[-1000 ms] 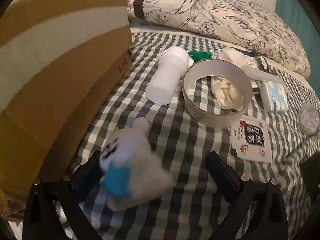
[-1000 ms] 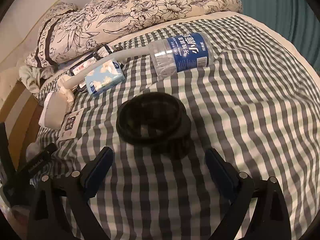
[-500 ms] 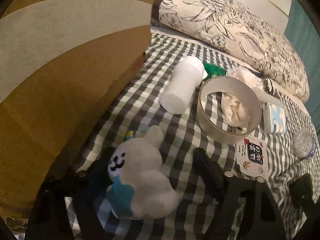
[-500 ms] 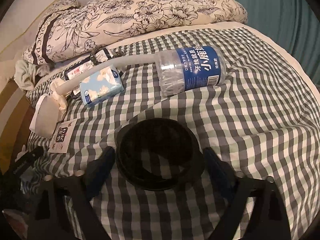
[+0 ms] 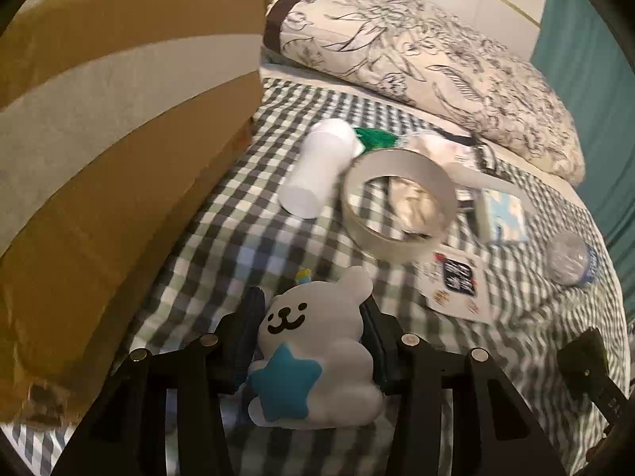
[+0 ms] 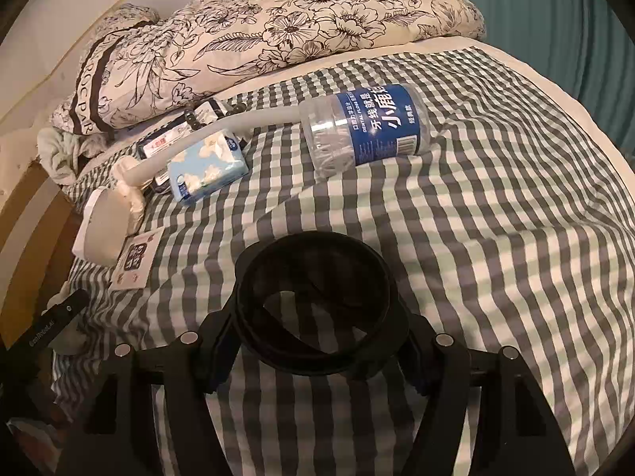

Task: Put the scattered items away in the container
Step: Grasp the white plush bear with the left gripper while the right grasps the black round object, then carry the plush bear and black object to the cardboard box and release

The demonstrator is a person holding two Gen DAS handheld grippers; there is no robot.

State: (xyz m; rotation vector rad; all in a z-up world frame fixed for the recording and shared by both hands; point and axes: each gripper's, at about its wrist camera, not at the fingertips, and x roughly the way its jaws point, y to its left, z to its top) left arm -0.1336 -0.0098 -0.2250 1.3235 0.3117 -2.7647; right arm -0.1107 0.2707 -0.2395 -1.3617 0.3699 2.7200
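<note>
On a checked bedspread [image 6: 496, 214] strewn with odds and ends, both grabs have just landed. The left hand-held gripper [image 5: 313, 337], wide open a second ago with the plush toy [image 5: 313, 353] lying loose between its fingers, has just been closing and now pinches the toy by its sides, face up and blue star forward. The right hand-held gripper [image 6: 317, 341], which was hovering short of the black coiled belt [image 6: 317, 301], closed in during the same second and now clasps the coil at a fairly wide span. Both items appear secured but sit low over the bed, not yet in the cardboard box [image 5: 119, 166] standing just left of the toy. Still waiting on the bed: a white cup [image 5: 317, 170], a tape roll [image 5: 397, 206], a tissue pack [image 6: 206, 170], a card [image 5: 456, 281] and a floss jar [image 6: 365, 127]. The carry to the box looks next.
</note>
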